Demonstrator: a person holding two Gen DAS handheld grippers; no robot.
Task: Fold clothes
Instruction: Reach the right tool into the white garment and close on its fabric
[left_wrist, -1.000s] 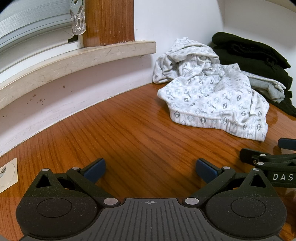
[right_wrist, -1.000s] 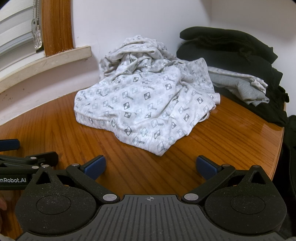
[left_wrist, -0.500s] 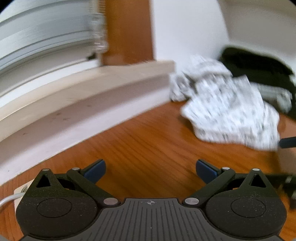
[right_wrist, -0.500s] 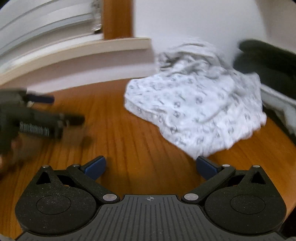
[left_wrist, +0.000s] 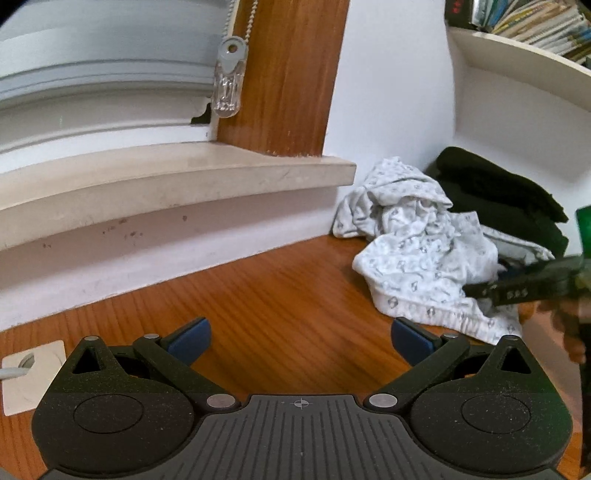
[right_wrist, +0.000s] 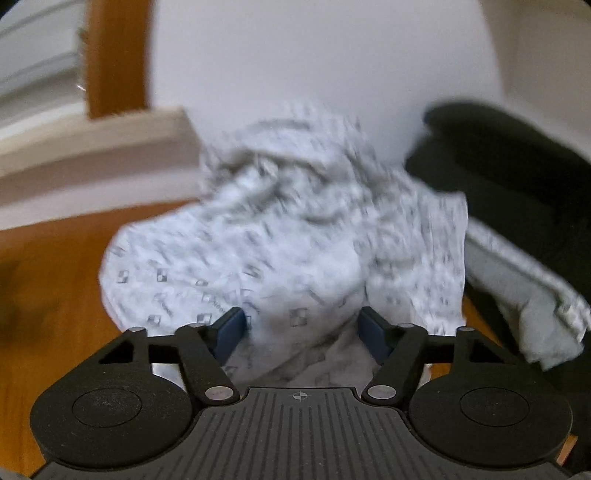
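Left wrist view: wooden table (left_wrist: 258, 295), bare over most of its near part. Left gripper (left_wrist: 301, 334) poised over that bare wood, jaws spread wide, nothing between them. Patterned white garment (left_wrist: 417, 258), crumpled in a heap at the table's far right corner, against the white wall and just past the end of the stone window sill (left_wrist: 177, 177). Black clothing (left_wrist: 506, 199), piled behind and to the right of the garment, with a grey folded piece (right_wrist: 517, 280) lying between the two. Wall socket plate (left_wrist: 31, 376) at the table's left edge, a cable running from it.

Right wrist view, blurred: right gripper (right_wrist: 301, 332) at the near edge of the patterned heap. Its jaws have just been closing; a fold of the cloth lies between the blue pads (right_wrist: 231, 330), which stand half parted and are not pressed onto it.
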